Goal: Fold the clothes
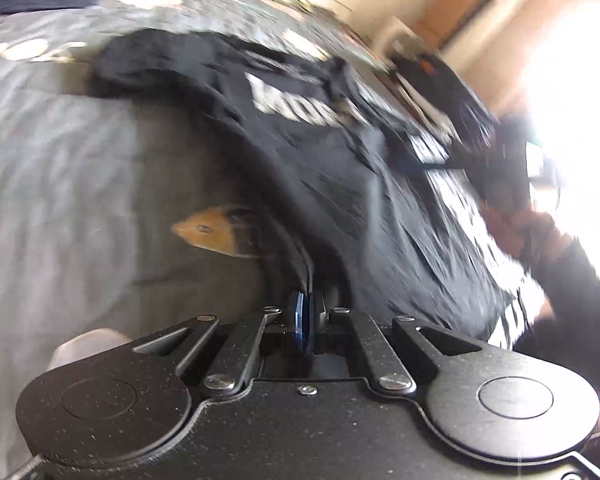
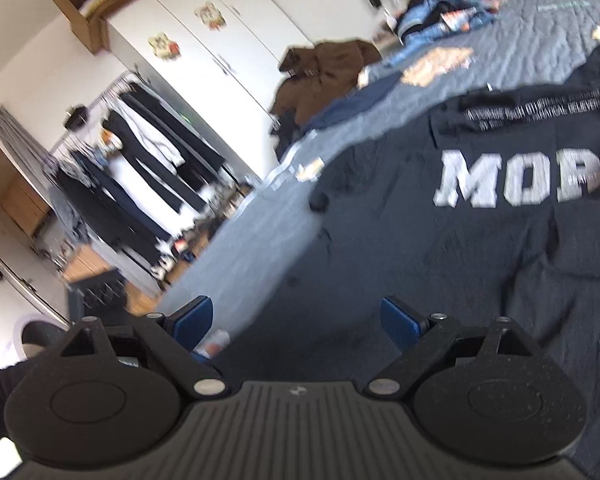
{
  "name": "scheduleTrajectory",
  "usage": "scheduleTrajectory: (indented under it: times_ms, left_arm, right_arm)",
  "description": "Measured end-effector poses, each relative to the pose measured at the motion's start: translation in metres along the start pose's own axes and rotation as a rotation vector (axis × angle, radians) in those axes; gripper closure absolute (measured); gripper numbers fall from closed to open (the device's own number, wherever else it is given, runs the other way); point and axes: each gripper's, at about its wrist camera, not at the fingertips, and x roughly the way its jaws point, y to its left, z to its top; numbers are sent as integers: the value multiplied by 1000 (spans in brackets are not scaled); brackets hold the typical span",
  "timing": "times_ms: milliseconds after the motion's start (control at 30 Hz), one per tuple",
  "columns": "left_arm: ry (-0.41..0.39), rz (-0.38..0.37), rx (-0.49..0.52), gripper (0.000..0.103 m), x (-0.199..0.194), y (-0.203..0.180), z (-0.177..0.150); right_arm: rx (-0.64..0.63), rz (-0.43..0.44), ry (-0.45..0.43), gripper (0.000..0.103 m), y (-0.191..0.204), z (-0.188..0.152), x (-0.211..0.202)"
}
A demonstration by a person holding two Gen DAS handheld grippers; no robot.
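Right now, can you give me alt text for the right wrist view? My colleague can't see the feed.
The right hand-held gripper hangs open, blue pads apart and holding nothing, over the near edge of a black T-shirt with white block lettering, spread on a grey quilted bed. Behind, a brown jacket, white wardrobes and a rack of dark clothes.

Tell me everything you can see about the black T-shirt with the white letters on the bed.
The black T-shirt looks like soft, creased cotton. It lies spread on the grey patterned bedspread, chest side up, with big white block letters reading "MOR" and smaller white lines of text above them, too blurred to read fully. The left hand-held gripper is shut on a fold of its edge, pulling the cloth up. The right hand-held gripper hangs open above the fabric, not holding it. The left view is motion-blurred.
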Motion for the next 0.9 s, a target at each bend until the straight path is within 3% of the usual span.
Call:
scheduleTrajectory:
  times_ms: [67, 133, 200, 267, 300, 333, 433, 533, 600, 700, 733, 800, 833, 867, 900]
  left_arm:
    - [8, 52, -20, 88, 0, 7, -8]
    - [77, 54, -12, 64, 8, 6, -17]
    - [101, 29, -16, 57, 14, 3, -25]
    - [110, -15, -43, 58, 21, 1, -31]
    - [111, -45, -67, 66, 26, 0, -31]
    - [132, -73, -77, 100, 30, -2, -33]
    - [205, -124, -45, 99, 29, -15, -36]
    - [190, -204, -140, 98, 4, -3, -35]
    - [201, -155, -148, 96, -1, 5, -40]
    - [195, -122, -120, 83, -2, 3, -50]
    - [191, -122, -108, 65, -2, 1, -53]
    - [185, -134, -78, 40, 7, -7, -56]
    - [190, -138, -61, 42, 12, -11, -58]
    - [236, -136, -39, 56, 21, -15, -59]
    - [275, -141, -59, 96, 24, -13, -59]
  right_arm:
    - [-7, -15, 32, 12, -1, -4, 5]
    - [-12, -11, 43, 12, 0, -6, 8]
    - [-16, -1, 44, 12, 2, -7, 8]
    - [-21, 9, 43, 12, 5, -7, 7]
    - [-20, 11, 43, 12, 6, -7, 7]
    - [-17, 12, 42, 12, 6, -7, 7]
    - [-16, 13, 44, 12, 7, -7, 7]
    - [-25, 14, 49, 12, 9, -6, 6]
    - [-23, 20, 44, 12, 8, -4, 4]
    - [-19, 18, 43, 12, 5, -1, 2]
    - [-19, 15, 44, 12, 5, -1, 2]
    - [-21, 15, 43, 12, 5, 0, 0]
    - [-23, 17, 43, 12, 6, 0, -1]
    - [-25, 18, 42, 12, 7, 0, -1]
    - [-27, 20, 41, 12, 7, 0, -2]
